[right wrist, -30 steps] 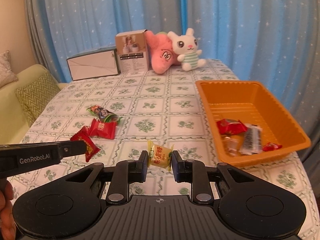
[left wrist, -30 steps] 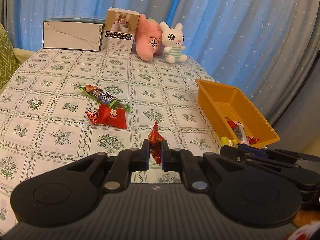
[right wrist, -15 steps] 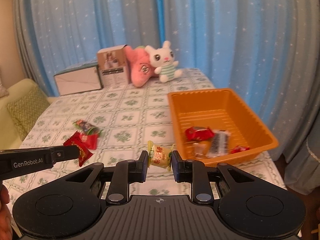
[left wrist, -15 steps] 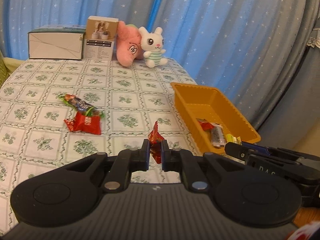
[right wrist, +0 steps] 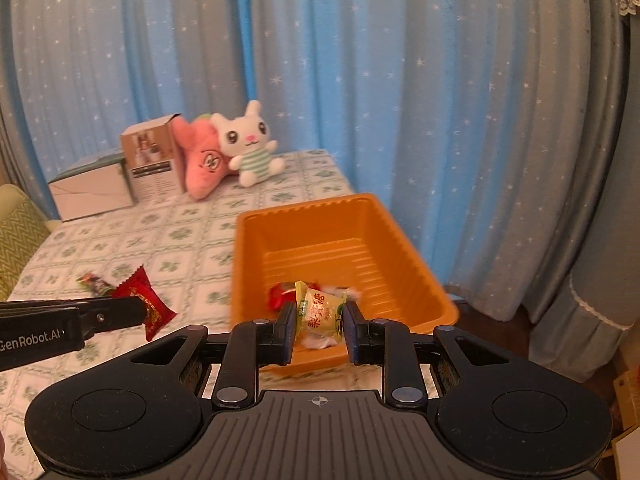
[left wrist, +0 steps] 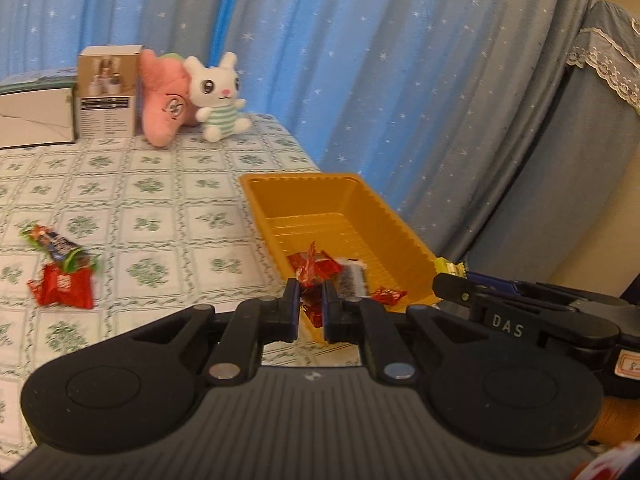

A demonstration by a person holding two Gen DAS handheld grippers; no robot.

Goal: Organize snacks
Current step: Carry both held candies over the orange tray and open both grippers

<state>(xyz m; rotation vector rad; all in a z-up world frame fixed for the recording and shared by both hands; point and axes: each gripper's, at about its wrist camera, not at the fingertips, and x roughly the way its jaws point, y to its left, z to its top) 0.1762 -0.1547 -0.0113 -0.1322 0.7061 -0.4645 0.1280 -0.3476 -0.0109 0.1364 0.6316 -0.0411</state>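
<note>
left gripper is clamped on a red candy, the wrapper sticking up between the tips, held over the near corner of the orange tray. inside the tray in the left wrist view: red wrapped snacks, a dark packet, a small red candy. on the floral tablecloth to the left lie a dark snack bar with green ends and a red packet, touching. right gripper comes in from the right edge, a bit of yellow wrapper at its tip. far end of the table: white box, brown box, pink plush, white bunny. blue starry curtain behind.

right wrist view: right gripper pinches a yellow candy with red writing, fingers partly closed on it, over the tray's near end. a red packet lies in the tray behind it. left gripper enters from the left with the red candy above the tablecloth. snack bar partly hidden behind it. green cushion at the left edge.
</note>
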